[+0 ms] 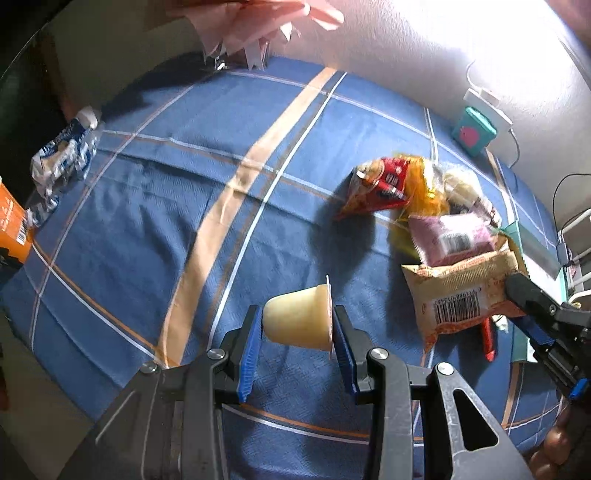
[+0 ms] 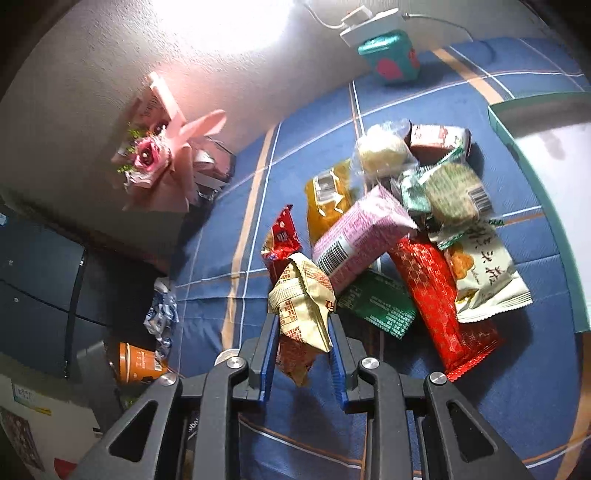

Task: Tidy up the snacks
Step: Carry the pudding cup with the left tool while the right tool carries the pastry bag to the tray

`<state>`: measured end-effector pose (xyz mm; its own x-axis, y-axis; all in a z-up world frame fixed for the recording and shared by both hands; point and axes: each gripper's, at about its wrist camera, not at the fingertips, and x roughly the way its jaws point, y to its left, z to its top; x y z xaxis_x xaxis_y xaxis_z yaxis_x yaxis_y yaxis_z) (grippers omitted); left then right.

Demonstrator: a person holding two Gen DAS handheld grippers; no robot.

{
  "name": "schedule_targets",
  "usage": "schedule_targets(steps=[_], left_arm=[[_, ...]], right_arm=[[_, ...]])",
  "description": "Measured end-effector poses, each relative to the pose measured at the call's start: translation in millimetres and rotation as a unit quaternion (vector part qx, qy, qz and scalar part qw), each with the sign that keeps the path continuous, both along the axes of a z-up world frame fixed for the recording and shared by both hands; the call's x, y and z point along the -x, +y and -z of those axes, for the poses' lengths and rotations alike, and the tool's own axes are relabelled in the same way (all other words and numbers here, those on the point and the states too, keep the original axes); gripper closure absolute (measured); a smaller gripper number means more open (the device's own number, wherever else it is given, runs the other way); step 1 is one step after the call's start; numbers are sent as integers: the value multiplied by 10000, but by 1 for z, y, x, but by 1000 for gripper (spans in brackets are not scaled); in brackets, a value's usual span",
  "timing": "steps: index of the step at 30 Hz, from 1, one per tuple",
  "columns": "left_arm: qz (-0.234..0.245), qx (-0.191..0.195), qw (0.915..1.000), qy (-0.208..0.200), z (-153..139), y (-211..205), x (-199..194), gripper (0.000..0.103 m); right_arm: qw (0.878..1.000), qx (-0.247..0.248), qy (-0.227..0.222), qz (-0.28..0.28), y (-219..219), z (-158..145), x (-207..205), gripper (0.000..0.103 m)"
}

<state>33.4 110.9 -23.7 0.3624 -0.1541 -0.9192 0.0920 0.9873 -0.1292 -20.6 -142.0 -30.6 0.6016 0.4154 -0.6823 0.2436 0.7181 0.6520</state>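
Note:
My left gripper (image 1: 297, 325) is shut on a pale yellow jelly cup (image 1: 299, 320), held on its side above the blue checked cloth (image 1: 177, 184). My right gripper (image 2: 303, 332) is shut on a beige and red snack packet (image 2: 303, 299), lifted just left of the snack pile. The same packet (image 1: 461, 291) and the right gripper's fingers (image 1: 524, 295) show at the right of the left wrist view. The pile holds a pink packet (image 2: 362, 232), a red packet (image 2: 439, 306), a green packet (image 2: 380, 302), a yellow bag (image 2: 327, 199) and a white packet (image 2: 480, 273).
A teal box (image 2: 391, 55) and white power strip (image 2: 369, 22) sit by the wall. A teal tray (image 2: 546, 177) lies at the right. A pink flower bouquet (image 2: 159, 155), a crumpled blue-white wrapper (image 1: 62, 158) and an orange box (image 1: 11, 221) lie at the cloth's left side.

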Motion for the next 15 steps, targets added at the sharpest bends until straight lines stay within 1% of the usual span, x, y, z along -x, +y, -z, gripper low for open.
schedule_targets(steps=[4,6,8,12,15], left_arm=[[20,2,9999,-152,-17,-5,0,64],[66,18,9997,-238,-28,-14,-1,64],[128,32,9995,-300,-32,-23,-6,64],[328,84,9983,-477,-51,-51,-9,64],[482,116,9971,-581,-63,-75,-12,64]], right_arm=[[9999,-44,-113,77,-6,-9,5,75],[9998,-15,-170,137,-12,-14,8,75],[9995,56,-208,227,-19,-19,11,75],[9980,89,-276,563,-44,-26,17,75],[9949,255,-330,921,-70,-35,25,75]])
